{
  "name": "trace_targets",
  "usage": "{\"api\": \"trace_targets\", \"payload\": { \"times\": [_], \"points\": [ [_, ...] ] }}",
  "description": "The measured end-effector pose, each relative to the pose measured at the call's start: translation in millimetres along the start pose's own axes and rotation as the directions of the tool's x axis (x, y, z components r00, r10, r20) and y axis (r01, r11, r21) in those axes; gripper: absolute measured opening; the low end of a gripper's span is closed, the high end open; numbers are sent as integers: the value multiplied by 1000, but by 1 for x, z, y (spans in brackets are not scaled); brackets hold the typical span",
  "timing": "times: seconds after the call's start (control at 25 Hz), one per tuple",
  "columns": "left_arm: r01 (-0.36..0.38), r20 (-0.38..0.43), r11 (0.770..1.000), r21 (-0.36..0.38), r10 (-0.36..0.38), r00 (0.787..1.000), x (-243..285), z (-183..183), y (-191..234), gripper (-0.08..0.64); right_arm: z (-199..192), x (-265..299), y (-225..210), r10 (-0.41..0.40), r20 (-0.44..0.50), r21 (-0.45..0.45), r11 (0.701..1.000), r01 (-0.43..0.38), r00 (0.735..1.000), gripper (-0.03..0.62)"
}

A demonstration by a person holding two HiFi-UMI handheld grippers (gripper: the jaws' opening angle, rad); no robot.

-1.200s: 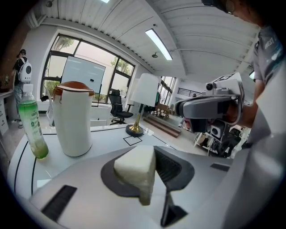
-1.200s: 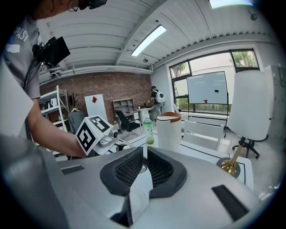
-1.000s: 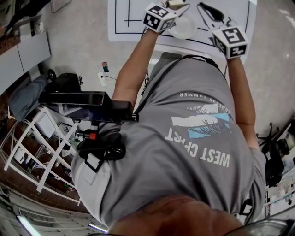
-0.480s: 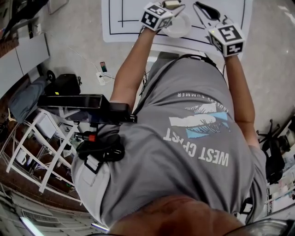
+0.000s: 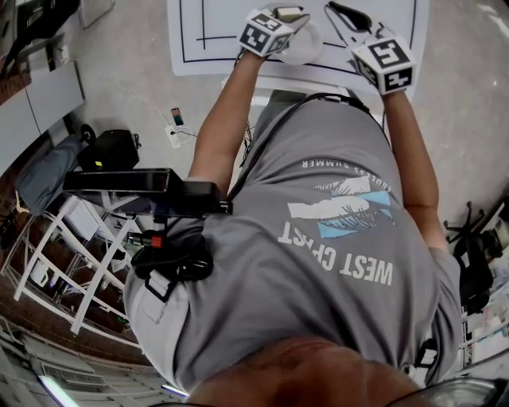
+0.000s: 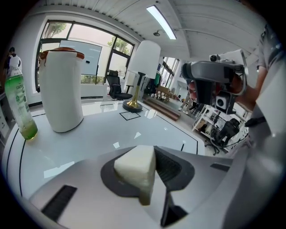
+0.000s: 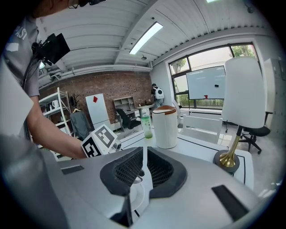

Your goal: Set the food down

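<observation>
A white wedge of food (image 6: 134,165) sits between the dark pads of my left gripper (image 6: 145,173), which is shut on it. From the head view, that left gripper (image 5: 296,14) hangs over a white plate (image 5: 312,46) on the white table, with the food (image 5: 288,11) at its tip. My right gripper (image 5: 336,8) is just right of the plate, its jaws close together with nothing seen between them. In the right gripper view the plate (image 7: 136,199) shows below the right gripper (image 7: 144,165); whether they touch I cannot tell.
A white canister with a brown lid (image 6: 62,89) and a green bottle (image 6: 20,105) stand at the table's far side. A lamp with a brass foot (image 7: 229,160) stands to the right. A black-lined mat (image 5: 199,48) covers the table. Shelving (image 5: 71,254) lies left of the person.
My left gripper has sunk a little toward the plate, with the food still in its jaws. The right gripper has kept its place.
</observation>
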State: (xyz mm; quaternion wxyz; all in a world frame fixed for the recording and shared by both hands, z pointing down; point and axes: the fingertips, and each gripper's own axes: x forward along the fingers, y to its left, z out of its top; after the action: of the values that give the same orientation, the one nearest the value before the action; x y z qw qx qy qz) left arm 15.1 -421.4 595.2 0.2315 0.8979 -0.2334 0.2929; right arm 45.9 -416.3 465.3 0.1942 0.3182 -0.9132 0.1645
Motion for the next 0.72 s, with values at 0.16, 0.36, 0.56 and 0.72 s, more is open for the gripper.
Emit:
{"api": "trace_targets", "payload": {
  "times": [0.16, 0.36, 0.56, 0.72],
  "points": [
    [-2, -44, 1000, -1, 2, 999, 2, -15, 2, 97, -3, 4, -1, 6, -3, 2, 1000, -6, 1000, 11],
    [-4, -83, 999, 33, 7, 997, 5, -26, -1, 97, -4, 7, 0, 14, -5, 2, 1000, -14, 1000, 11],
    [-7, -115, 998, 70, 15, 993, 5, -36, -5, 97, -4, 7, 3, 19, -7, 2, 1000, -19, 1000, 11],
    [-8, -121, 996, 87, 19, 992, 4, -44, -7, 97, -9, 9, 5, 20, -12, 3, 1000, -20, 1000, 11]
  ]
}}
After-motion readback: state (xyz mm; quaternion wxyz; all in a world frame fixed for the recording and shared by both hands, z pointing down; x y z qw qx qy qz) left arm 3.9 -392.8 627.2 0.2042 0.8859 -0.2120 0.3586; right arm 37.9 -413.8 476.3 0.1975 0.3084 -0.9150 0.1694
